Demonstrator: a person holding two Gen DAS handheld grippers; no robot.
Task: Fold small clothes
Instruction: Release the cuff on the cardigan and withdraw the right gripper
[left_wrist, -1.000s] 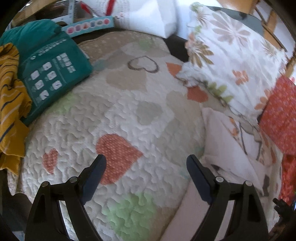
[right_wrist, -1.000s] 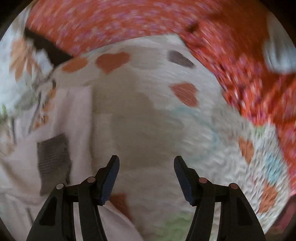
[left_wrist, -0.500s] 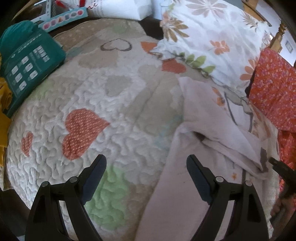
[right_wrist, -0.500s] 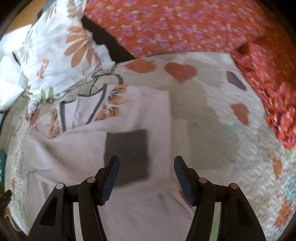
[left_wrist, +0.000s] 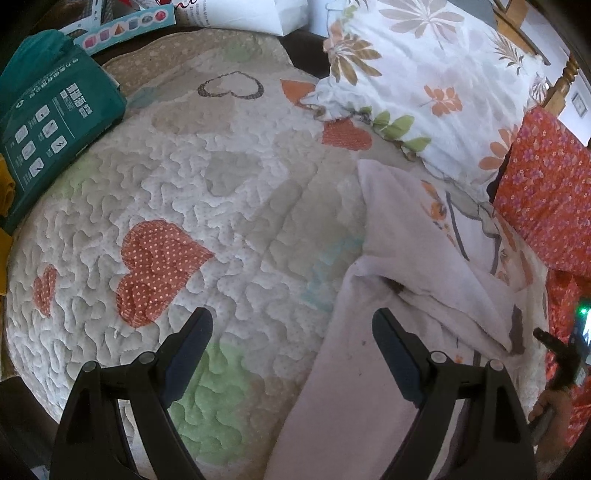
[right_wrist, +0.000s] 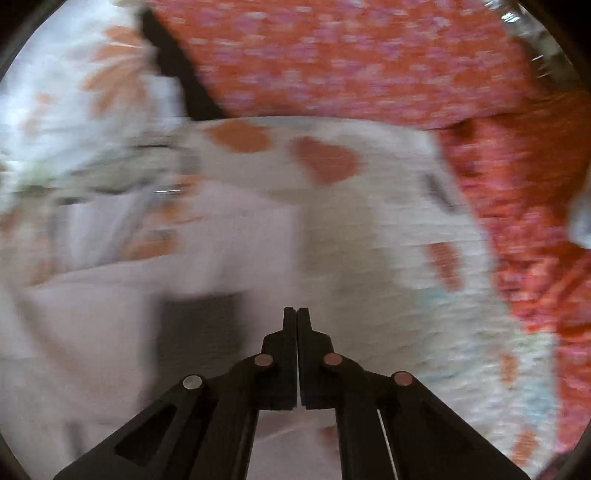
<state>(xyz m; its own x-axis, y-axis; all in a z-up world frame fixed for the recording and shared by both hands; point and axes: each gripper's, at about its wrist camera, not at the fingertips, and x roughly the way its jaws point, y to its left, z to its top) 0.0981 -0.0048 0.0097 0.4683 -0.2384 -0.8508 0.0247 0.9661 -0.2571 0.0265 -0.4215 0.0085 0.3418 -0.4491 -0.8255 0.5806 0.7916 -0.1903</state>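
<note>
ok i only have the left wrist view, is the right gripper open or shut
observer: shut. The right gripper has its fingers pressed together, and no cloth shows between them.
operator: whats near the tips
observer: the pale pink garment lies below and to the left, with a dark grey square patch just left of the tips.
operator: touching the cloth
observer: cannot tell; the right wrist view is motion-blurred.

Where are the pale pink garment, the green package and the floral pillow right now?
pale pink garment (left_wrist: 391, 236), left wrist view, on its flat upper panel.
green package (left_wrist: 55, 110), left wrist view, on its printed face.
floral pillow (left_wrist: 436, 88), left wrist view, on the middle of its white cover.
</note>
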